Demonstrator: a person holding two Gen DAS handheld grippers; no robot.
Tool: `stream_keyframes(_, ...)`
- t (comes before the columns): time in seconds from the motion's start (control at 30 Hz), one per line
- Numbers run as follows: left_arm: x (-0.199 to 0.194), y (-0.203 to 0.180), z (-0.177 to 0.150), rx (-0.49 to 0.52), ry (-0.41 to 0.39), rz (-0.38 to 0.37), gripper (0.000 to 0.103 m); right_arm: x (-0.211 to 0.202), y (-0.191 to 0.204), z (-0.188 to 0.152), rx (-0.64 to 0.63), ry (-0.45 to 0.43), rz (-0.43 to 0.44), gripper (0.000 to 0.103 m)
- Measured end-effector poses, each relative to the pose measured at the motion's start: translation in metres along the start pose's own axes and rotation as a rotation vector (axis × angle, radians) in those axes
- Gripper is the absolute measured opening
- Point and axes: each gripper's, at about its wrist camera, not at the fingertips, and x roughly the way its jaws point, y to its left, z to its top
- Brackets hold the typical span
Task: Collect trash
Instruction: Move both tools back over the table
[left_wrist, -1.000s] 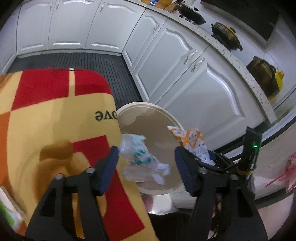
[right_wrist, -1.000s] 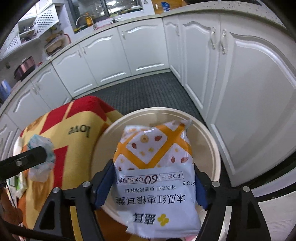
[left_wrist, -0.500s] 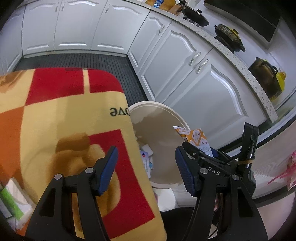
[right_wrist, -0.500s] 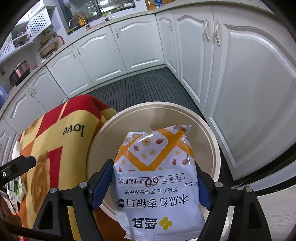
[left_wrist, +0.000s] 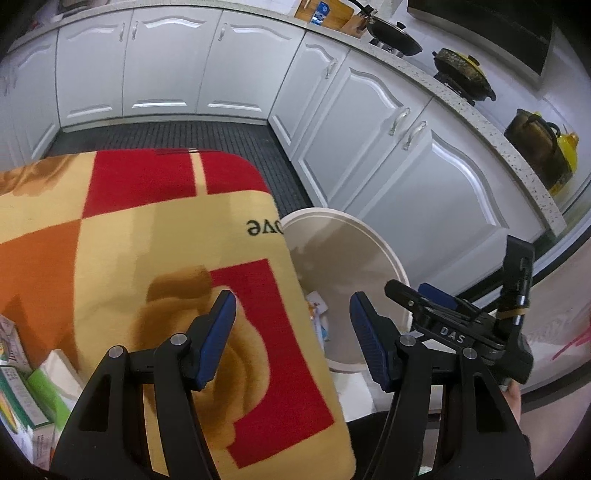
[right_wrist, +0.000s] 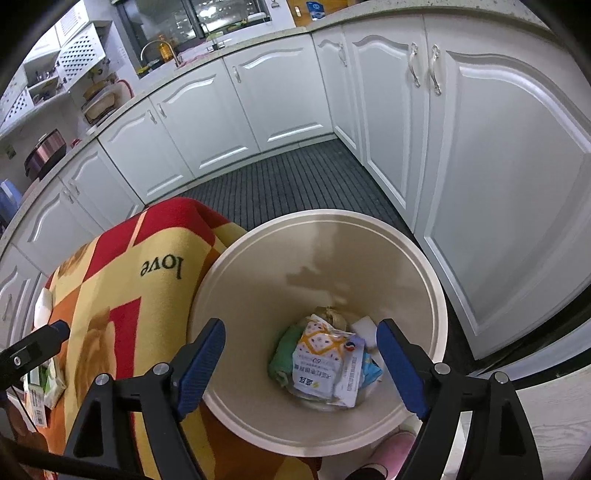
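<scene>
The right gripper (right_wrist: 301, 363), a black frame with blue ribbed pads, is held above the mouth of a round beige plastic waste bin (right_wrist: 424, 266); its jaws are opening and nothing is held between them. Directly beneath, at the bottom of the bin, an orange-and-white printed snack packet (right_wrist: 319, 363) is seen lying on other rubbish, with a green crumpled wrapper (right_wrist: 282, 356) touching it at nine o'clock and a small white block (right_wrist: 364, 328) at two o'clock.

The left gripper (left_wrist: 291, 334) is seen spread, with nothing between its blue pads. It is held over the edge of a yellow, red and orange fleece blanket (left_wrist: 122, 258) printed with the word "love", the bin rim lying at two o'clock from it. In the left wrist view the right gripper appears at three o'clock, beside the bin. Boxes and packets (left_wrist: 22, 376) are glimpsed at eight o'clock on the blanket.

White panelled kitchen cabinets (right_wrist: 498, 177) are ranged from nine to three o'clock around a dark ribbed floor mat (right_wrist: 295, 184). A black pan (left_wrist: 393, 37) is seen on the worktop at one o'clock.
</scene>
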Motion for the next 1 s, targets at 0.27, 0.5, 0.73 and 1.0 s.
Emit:
stream_keyframes(0.27,-0.013,0.009,-0.005,0.013,-0.020,0.065,0.063,-0.010,0.020,-0.007,-0.039,0.014,0.017,0.082)
stream_keyframes(0.5,-0.034,0.030,-0.007,0.003,-0.046,0.135,0.063,-0.019,0.054,-0.009,-0.090,0.010,0.053,0.082)
stream_keyframes(0.73,-0.068,0.075,-0.005,-0.036,-0.056,0.207,0.063,-0.025,0.104,-0.013,-0.159,0.011,0.134,0.082)
stream_keyframes(1.0,-0.120,0.152,-0.003,-0.152,-0.075,0.268,0.063,-0.018,0.167,-0.025,-0.250,0.058,0.228,0.082)
